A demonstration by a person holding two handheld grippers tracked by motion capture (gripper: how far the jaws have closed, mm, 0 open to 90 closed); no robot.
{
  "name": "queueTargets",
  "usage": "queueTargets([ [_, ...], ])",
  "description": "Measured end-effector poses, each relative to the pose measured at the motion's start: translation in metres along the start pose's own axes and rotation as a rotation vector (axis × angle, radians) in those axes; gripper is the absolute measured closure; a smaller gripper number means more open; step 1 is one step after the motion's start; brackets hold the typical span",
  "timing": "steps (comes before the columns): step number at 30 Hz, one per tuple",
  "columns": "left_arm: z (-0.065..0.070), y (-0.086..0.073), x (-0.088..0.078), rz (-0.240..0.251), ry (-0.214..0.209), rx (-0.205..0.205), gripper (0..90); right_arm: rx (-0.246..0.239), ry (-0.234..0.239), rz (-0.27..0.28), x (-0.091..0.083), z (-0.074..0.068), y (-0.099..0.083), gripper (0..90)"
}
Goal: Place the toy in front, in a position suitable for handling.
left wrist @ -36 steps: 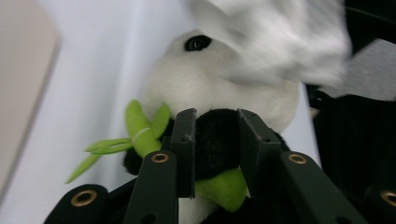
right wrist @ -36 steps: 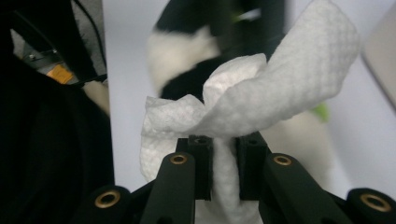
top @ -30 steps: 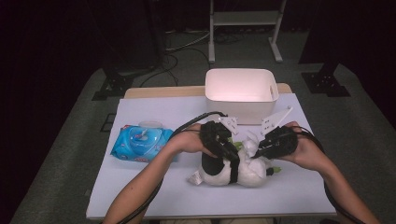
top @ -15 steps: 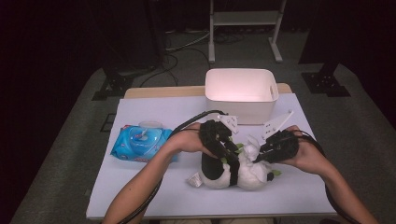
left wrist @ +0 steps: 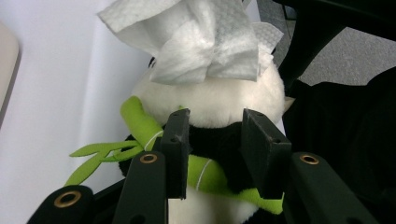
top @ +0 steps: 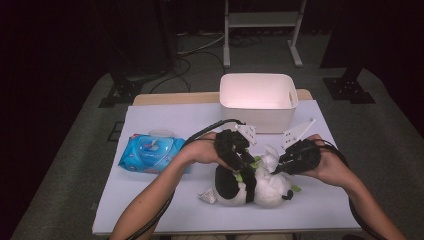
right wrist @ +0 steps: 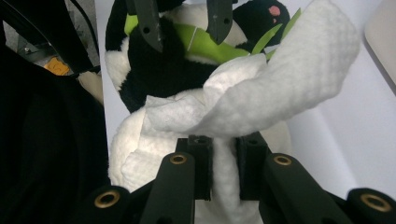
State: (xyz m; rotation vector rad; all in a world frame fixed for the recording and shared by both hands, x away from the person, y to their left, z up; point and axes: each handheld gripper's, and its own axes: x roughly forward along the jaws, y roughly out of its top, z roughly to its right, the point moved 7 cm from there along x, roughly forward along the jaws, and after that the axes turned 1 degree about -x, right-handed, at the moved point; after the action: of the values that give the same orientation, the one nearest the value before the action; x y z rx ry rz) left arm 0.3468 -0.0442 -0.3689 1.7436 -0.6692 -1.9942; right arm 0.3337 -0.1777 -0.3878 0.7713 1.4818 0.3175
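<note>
Plush panda (top: 250, 186) — black-white, green bamboo — pinched by left tool (left wrist: 212, 140); white wipe (right wrist: 261, 100) clamped in right tool (right wrist: 223, 161).

the high view is lit from above onto the white table (top: 165, 122), while the floor and background fall off to near black. the white bin (top: 257, 97) glows overexposed, slightly pink inside. the whole frame is soft and grainy. the gripper views are brighter; the wipe (left wrist: 205, 42) looks sharp, the near jaws are slightly blurred, and dark masses fill one side.
</note>
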Motion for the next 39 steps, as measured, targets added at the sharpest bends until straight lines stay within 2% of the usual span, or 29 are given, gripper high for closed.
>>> queueTargets([
  [7, 0.0, 0.0, -0.001, 0.002, 0.002, -0.001, 63.0, -0.01, 0.0, -0.015, 0.001, 0.0, 0.0, 78.8],
  [22, -0.004, -0.002, -0.001, 0.01, 0.009, -0.012, 63.6, -0.01, 0.017, -0.01, 0.005, -0.005, -0.003, 78.9],
  [26, -0.009, -0.004, 0.001, 0.004, 0.026, -0.022, 62.8, -0.011, 0.031, -0.008, 0.006, -0.01, -0.005, 78.9],
  [30, -0.01, -0.009, 0.008, -0.015, 0.011, -0.037, 62.3, -0.033, 0.027, -0.01, 0.003, -0.015, -0.006, 78.9],
  [35, -0.009, -0.01, 0.014, -0.02, 0.003, -0.036, 62.0, -0.014, -0.01, 0.002, -0.002, -0.006, -0.004, 78.9],
  [39, -0.011, -0.009, 0.014, -0.021, 0.01, -0.033, 60.7, -0.007, 0.005, -0.011, 0.004, -0.007, -0.007, 78.9],
])
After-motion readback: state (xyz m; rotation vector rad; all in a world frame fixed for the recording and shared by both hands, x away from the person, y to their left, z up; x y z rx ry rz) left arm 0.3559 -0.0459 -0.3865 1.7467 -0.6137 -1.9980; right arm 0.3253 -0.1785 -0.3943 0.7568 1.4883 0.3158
